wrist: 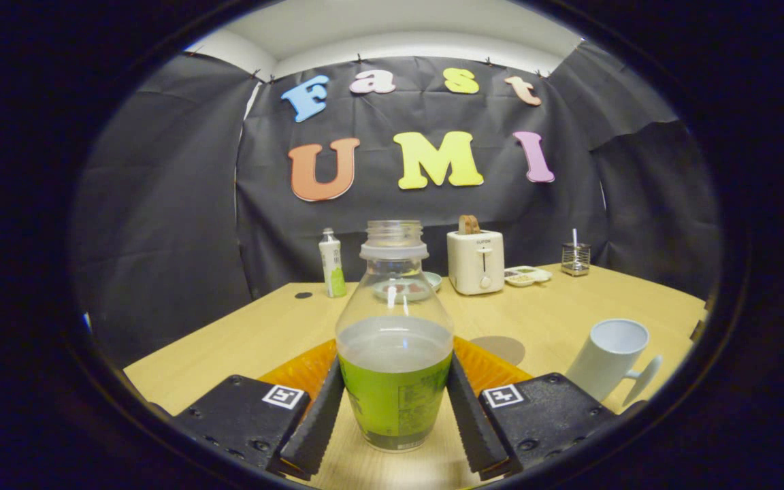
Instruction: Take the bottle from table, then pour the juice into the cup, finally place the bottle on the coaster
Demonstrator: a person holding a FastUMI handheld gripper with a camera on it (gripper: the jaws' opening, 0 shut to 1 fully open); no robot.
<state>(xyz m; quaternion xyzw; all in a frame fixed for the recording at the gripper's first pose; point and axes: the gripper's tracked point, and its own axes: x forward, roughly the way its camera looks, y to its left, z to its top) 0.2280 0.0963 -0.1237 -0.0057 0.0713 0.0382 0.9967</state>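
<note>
The gripper (395, 415) is closing its 2 fingers (319, 415) on the bottle (394, 354), both pressing its label band, low enough to keep it steady for pouring. The bottle is standing upright, uncapped, on the table (263, 333), an orange mat (303, 367) (probably the coaster) just behind. The cup (610, 357) is waiting nearby, right of the fingers.

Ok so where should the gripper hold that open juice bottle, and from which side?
Grip the bottle low on its labelled body, coming in level from the near side, as the gripper does now, one finger against each flank. The body is widest and straightest there; the shoulder above tapers to a narrow neck. It stands upright with no cap, so a low hold probably keeps it steady.
</note>
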